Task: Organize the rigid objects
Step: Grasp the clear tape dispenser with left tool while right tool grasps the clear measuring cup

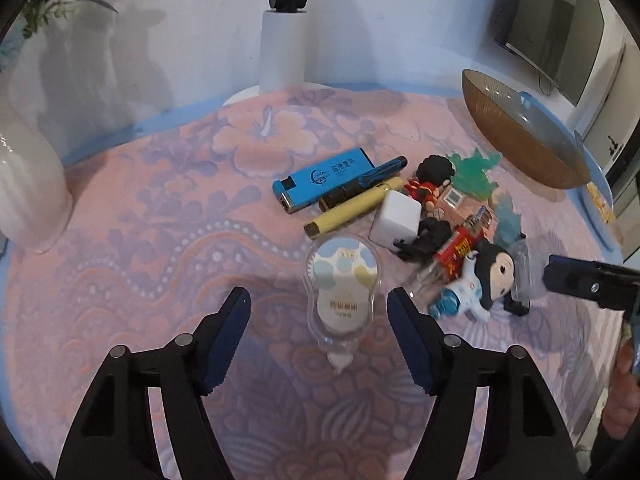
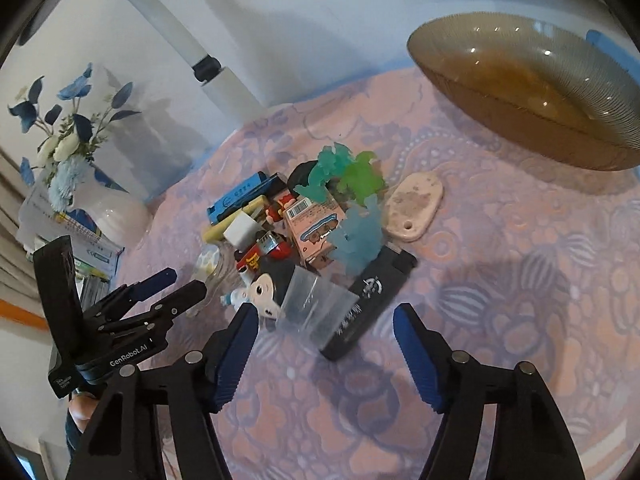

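The clear plastic case (image 1: 340, 300) with a round label inside looks light, stiff and slick, so I would take it across its narrow waist, where the flat pads can bite. It lies on the pink flowered cloth (image 1: 160, 220), between the jaws of the left tongs (image 1: 318, 314), which stand apart and touch nothing. The right tongs (image 2: 326, 334) are also parted and empty; just ahead of them lie a black lighter (image 2: 368, 300) and a clear cup (image 2: 320, 308), at the near edge of the heap of small things. The brown bowl (image 2: 560, 92) sits well apart.
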